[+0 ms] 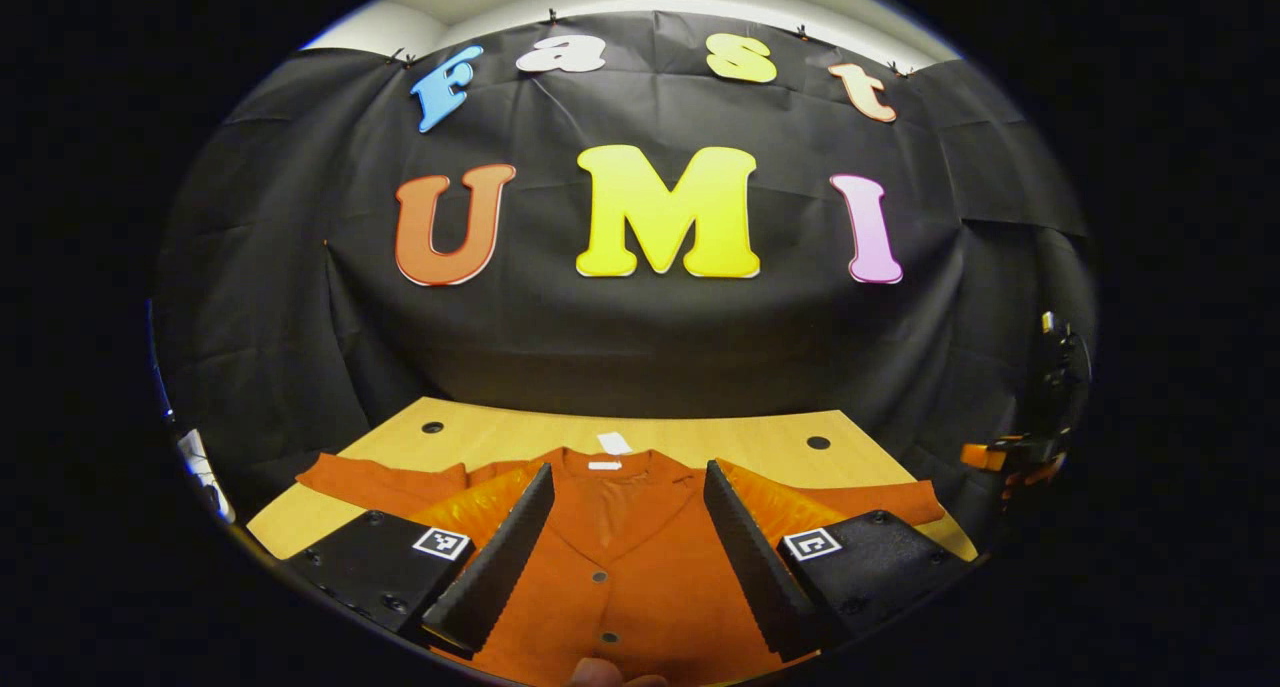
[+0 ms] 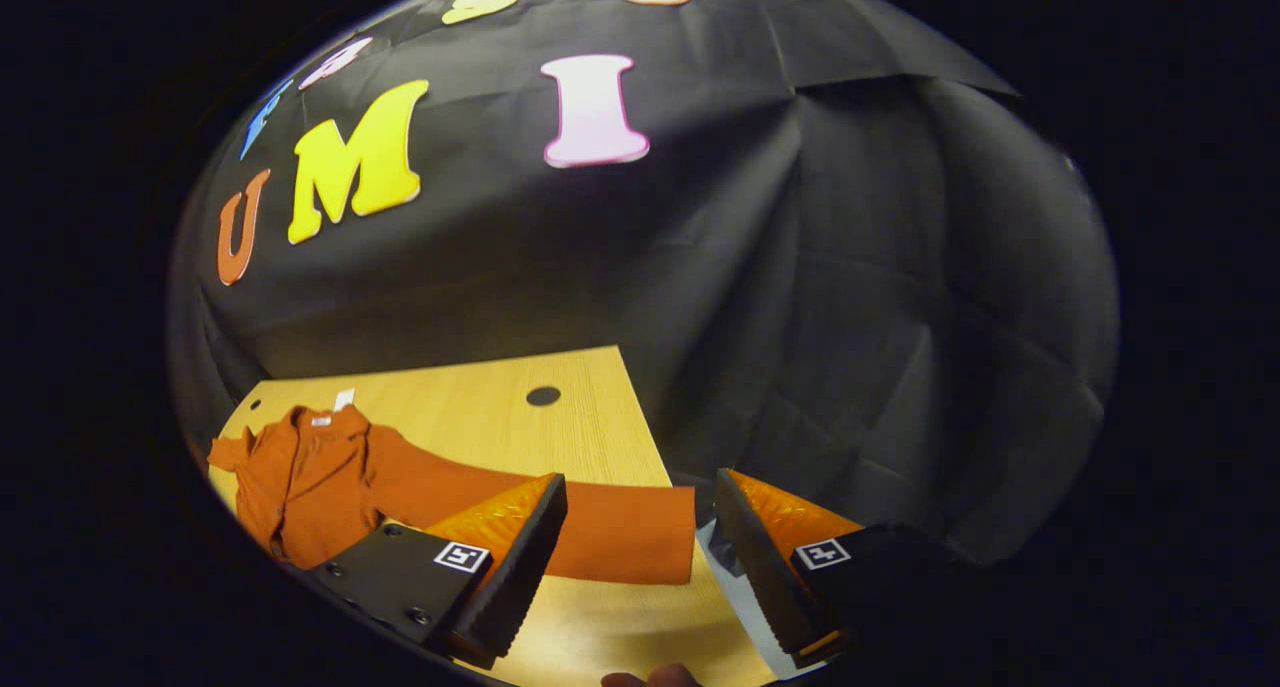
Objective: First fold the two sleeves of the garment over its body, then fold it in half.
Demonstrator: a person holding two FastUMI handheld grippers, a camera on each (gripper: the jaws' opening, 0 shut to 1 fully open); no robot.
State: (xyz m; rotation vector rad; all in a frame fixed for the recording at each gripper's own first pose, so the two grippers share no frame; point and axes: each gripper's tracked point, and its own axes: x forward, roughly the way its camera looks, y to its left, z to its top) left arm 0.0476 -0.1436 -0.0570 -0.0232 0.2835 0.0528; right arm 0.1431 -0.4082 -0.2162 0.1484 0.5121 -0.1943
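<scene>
An orange button-up garment point(image 1: 620, 567) lies flat and face up on the wooden table point(image 1: 500, 432). Its collar and white label point(image 1: 612, 444) point toward the far wall. One sleeve point(image 1: 370, 482) stretches out to the left, the other sleeve point(image 1: 880, 502) to the right. My left gripper point(image 1: 628, 472) hangs open above the garment's chest, holding nothing. In the right gripper view the garment's body point(image 2: 300, 477) lies at the left and a long sleeve point(image 2: 620, 532) runs to the table's right edge. My right gripper point(image 2: 640, 482) is open, its fingers on either side of the cuff, above it.
The table has round cable holes point(image 1: 818, 442) point(image 2: 543, 395) near its far edge. Black cloth hangs close behind and to the right of the table. A black and orange device point(image 1: 1015, 457) shows at the right rim of the left gripper view. The table edge point(image 2: 650, 437) drops off beside the cuff.
</scene>
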